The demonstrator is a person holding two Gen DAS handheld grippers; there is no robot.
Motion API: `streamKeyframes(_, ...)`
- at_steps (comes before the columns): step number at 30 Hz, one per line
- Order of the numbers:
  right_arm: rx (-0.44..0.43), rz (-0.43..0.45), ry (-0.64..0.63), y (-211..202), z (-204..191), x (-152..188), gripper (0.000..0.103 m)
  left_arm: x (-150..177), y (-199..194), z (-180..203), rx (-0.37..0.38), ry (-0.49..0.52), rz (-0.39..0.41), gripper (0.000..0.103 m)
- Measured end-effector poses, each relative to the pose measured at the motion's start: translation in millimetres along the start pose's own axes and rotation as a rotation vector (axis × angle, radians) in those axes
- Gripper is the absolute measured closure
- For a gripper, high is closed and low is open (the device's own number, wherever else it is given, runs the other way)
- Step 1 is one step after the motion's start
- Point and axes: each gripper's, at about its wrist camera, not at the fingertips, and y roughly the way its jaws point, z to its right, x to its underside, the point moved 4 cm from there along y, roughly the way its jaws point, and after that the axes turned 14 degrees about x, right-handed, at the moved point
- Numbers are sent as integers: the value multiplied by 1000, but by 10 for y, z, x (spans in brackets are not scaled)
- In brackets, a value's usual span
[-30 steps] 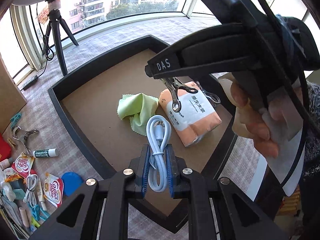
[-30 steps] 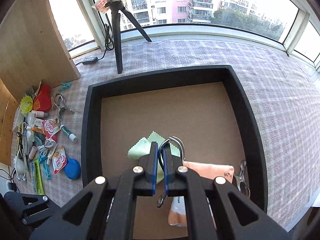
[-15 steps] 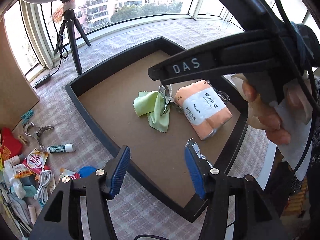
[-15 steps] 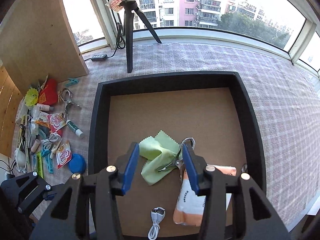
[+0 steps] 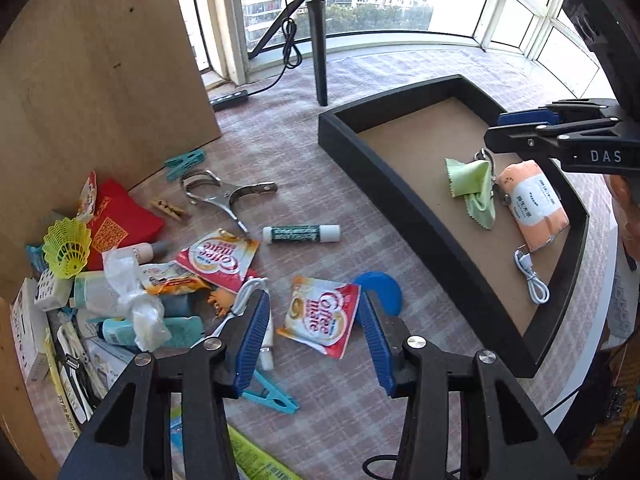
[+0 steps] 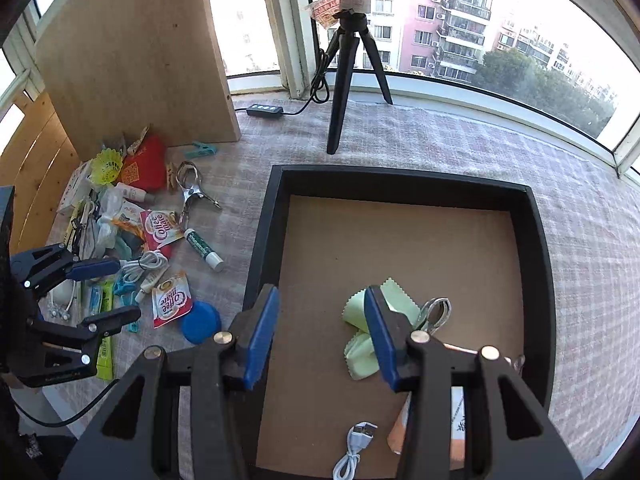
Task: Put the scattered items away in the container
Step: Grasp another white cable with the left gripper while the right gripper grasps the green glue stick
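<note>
The black tray (image 5: 416, 216) (image 6: 260, 240) holds a green cloth (image 5: 474, 190) (image 6: 362, 338), a metal clip (image 6: 434, 314), an orange tissue pack (image 5: 532, 204) and a white cable (image 5: 532, 280) (image 6: 354, 450). My left gripper (image 5: 314, 332) is open and empty above a Coffee-mate sachet (image 5: 320, 320) in the pile left of the tray; it also shows in the right wrist view (image 6: 108, 292). My right gripper (image 6: 320, 332) is open and empty over the tray's near left part; it also shows in the left wrist view (image 5: 520, 124).
Scattered on the checked cloth: a second sachet (image 5: 218, 260), a lip balm tube (image 5: 302, 234), a blue lid (image 5: 384, 290), a large metal clip (image 5: 224, 196), pegs, a yellow shuttlecock (image 5: 68, 246), a red packet (image 5: 116, 222). A wooden board (image 5: 100, 80) and a tripod (image 5: 316, 32) stand behind.
My left gripper opened, left the white cable in the tray and swung left over the pile. My right gripper opened, left the metal clip on the green cloth and drew back.
</note>
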Motion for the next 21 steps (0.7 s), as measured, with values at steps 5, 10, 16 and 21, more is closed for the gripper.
streamKeyframes(5, -26, -17, -127, 146, -518, -68, 71, 184, -7, -373, -51, -7, -39, 64)
streamKeyframes(10, -39, -38, -219, 314, -972, -109, 78, 224, 103, -496, -62, -21, -62, 64)
streamKeyframes(16, -66, -68, -282, 517, -1343, -191, 80, 243, 328, -496, -59, 5, -127, 64)
streamKeyframes(21, -50, -98, -330, 707, -1540, -246, 80, 244, 443, -530, -85, 32, -182, 64)
